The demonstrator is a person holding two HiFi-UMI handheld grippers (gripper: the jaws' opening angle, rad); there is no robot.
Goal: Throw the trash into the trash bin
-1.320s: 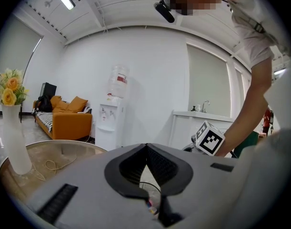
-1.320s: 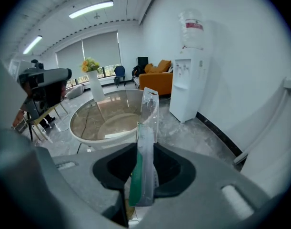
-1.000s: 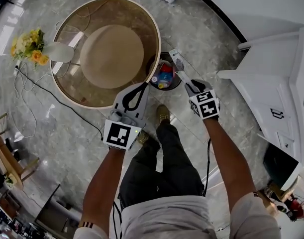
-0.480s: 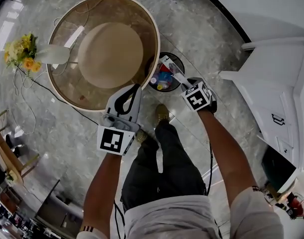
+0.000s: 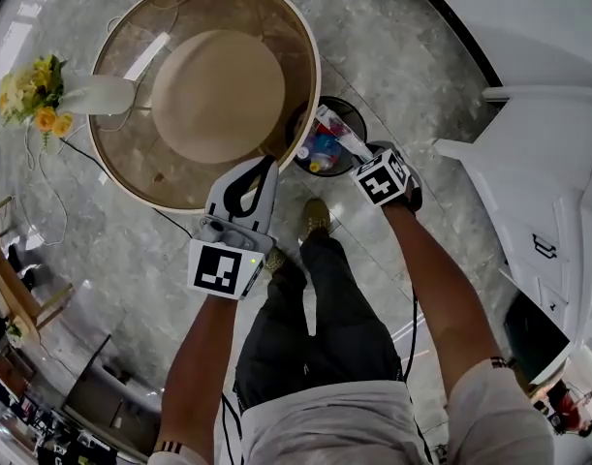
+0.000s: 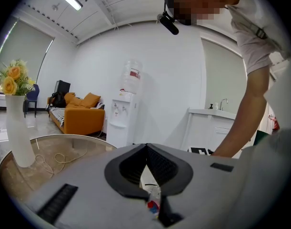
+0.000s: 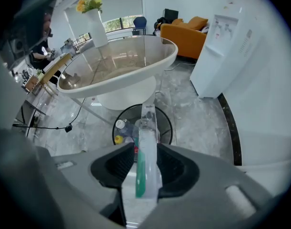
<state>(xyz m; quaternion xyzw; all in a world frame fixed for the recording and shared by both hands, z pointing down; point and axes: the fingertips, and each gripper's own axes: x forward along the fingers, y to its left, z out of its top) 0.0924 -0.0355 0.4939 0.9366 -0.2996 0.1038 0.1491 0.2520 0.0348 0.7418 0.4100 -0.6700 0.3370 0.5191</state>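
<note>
Trash (image 5: 334, 132) (image 7: 146, 151), a long clear packet with a green strip down one side, stands lengthwise between the jaws of the right gripper (image 5: 352, 148) (image 7: 145, 147). In the right gripper view we see both pads lying against its two flat faces. These jaws have just been opening, with the packet between them, and we read the grip as light. The near end of the packet sits deep in the throat of the jaws. The far end projects past the tips and lies over the mouth of the bin (image 5: 356, 114) (image 7: 170, 123).

The right gripper points steeply down at the bin. The bin is round and dark. It stands on the floor (image 5: 412, 85) just beside the rim of the round glass surface (image 5: 131, 163) (image 7: 135, 46) and holds a heap of coloured items. We cannot tell whether the packet touches them.

The left gripper (image 5: 266, 165) (image 6: 146, 146) is held apart from the bin, over the near edge of the surface. Its jaws are pressed together at the tips and pinch nothing. A white vase (image 5: 97, 95) (image 6: 17, 132) of yellow flowers stands at the far side of the surface.
</note>
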